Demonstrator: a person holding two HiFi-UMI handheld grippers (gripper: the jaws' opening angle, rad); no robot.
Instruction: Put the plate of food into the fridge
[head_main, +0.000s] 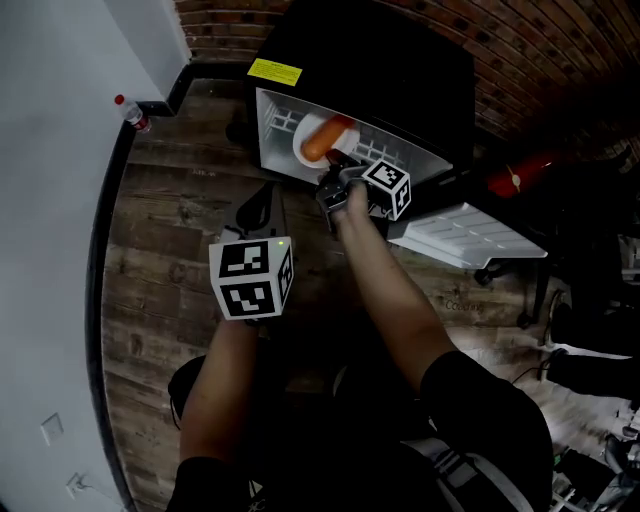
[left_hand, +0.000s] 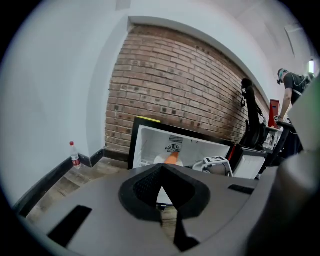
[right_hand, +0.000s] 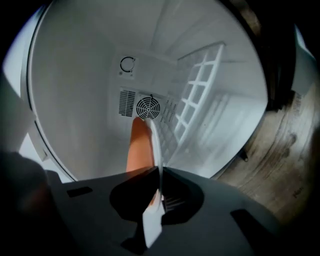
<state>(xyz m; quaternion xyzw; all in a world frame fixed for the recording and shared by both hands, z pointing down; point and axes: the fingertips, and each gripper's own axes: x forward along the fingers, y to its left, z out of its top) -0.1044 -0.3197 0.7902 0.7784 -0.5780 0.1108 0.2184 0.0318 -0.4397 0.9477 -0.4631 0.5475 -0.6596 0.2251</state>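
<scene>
plate (head_main: 290, 143): white, at fridge mouth, just inside the opening; near rim pinched by right gripper; shows edge-on in right gripper view
sausage (head_main: 325, 135): orange, lies on plate, long axis points into the cabinet toward the fan
right gripper (head_main: 336, 168): jaws almost together, clamped on plate rim, rim between the pads; arm stretched forward to fridge
left gripper (left_hand: 161, 212): jaws closed together, nothing between them; hangs back from fridge, well apart from plate; points at the open cabinet
fridge (head_main: 380, 70): small, black, sits on floor against brick wall; white interior, yellow sticker on top near front edge
door (head_main: 465, 235): swung open to the right in head view, white inner side up toward camera
fan (right_hand: 147, 106): round grille on back wall of interior, beyond sausage tip
rack (right_hand: 200, 95): white grid, right side of interior in right gripper view
bottle (head_main: 132, 113): clear, red cap, upright on floor by white wall, left of fridge, well apart from it
floor (head_main: 170, 230): wood planks
brick wall (left_hand: 175, 85): red-brown, behind fridge
person (left_hand: 292, 85): far right edge of left gripper view, bent forward, small
</scene>
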